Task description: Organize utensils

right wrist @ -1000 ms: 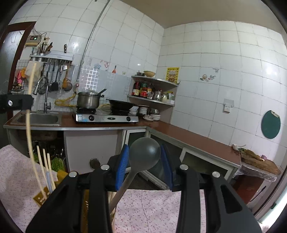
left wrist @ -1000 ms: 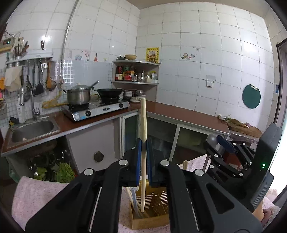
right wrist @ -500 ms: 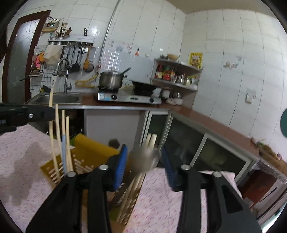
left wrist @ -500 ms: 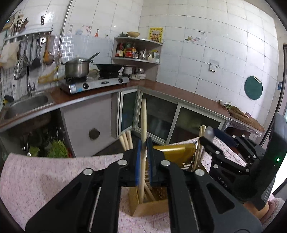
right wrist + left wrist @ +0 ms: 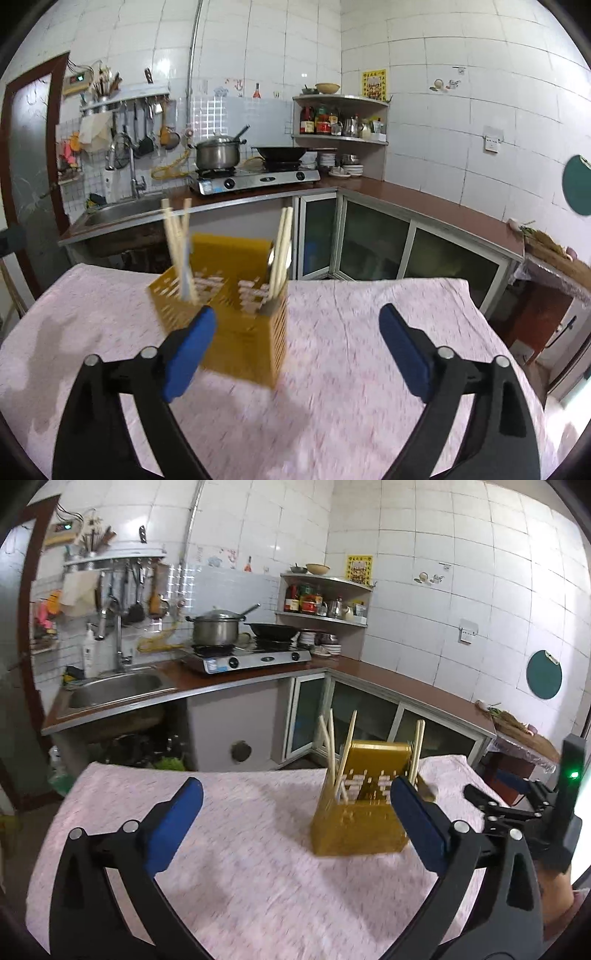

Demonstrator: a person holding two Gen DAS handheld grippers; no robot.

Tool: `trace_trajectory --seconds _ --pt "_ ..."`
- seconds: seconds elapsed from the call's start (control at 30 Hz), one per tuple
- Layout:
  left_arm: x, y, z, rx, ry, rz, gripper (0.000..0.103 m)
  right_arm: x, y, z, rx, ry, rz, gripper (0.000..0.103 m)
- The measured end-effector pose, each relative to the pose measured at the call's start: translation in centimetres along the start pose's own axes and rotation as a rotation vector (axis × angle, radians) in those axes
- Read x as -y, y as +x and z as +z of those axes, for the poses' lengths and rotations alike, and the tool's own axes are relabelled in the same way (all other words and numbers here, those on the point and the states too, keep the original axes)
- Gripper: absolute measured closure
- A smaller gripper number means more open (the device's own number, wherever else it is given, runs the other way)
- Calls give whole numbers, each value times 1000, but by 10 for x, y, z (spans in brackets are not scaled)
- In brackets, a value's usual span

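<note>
Yellow utensil holder is standing on the pink-clothed bench, carrying chopsticks upright in its compartments. Left claw and right claw are both opening wide, gripping nothing, just beside the holder.

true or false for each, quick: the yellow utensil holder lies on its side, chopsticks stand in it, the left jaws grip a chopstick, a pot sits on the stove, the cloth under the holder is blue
1. The yellow utensil holder lies on its side. False: it stands upright on the cloth.
2. Chopsticks stand in the holder. True.
3. The left gripper grips a chopstick. False: its jaws are opening with nothing between them.
4. A steel pot sits on the stove. True.
5. The cloth under the holder is blue. False: it is pale pink.
</note>
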State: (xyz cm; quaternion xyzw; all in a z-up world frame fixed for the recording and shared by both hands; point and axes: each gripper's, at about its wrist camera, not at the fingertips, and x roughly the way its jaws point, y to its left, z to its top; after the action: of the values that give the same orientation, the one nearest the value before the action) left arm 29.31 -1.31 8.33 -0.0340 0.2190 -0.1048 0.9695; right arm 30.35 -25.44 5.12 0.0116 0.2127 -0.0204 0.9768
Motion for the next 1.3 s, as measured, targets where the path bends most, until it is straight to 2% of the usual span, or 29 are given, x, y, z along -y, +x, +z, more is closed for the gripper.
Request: trace_trajectory --seconds 0.13,0.27,0.5,0.63,0.73,0.87,1.0,1.17,1.3 --pt "-3 -46 -26 29 -1 71 5 -5 -50 -23 36 27 0 5" --pt "-1 -85 -58 39 -8 108 5 -15 -96 -54 47 39 6 4" --pt "11 -135 -119 83 -49 120 5 -34 -135 -100 48 36 -18 4" --pt "26 -148 -148 97 15 153 5 -43 -154 -120 79 26 -28 4" --pt "32 -160 -167 110 31 144 5 -46 -172 -132 105 43 -44 4" --pt "36 -167 -181 95 44 122 5 -48 -189 -144 100 64 -52 4" --pt "36 -175 -190 114 60 114 5 -46 -198 -150 95 82 -63 4" --pt "38 -176 -191 107 61 94 5 -45 -210 -155 113 66 -100 4" --pt "40 -179 -190 131 69 100 5 -44 -218 -154 131 59 -124 4"
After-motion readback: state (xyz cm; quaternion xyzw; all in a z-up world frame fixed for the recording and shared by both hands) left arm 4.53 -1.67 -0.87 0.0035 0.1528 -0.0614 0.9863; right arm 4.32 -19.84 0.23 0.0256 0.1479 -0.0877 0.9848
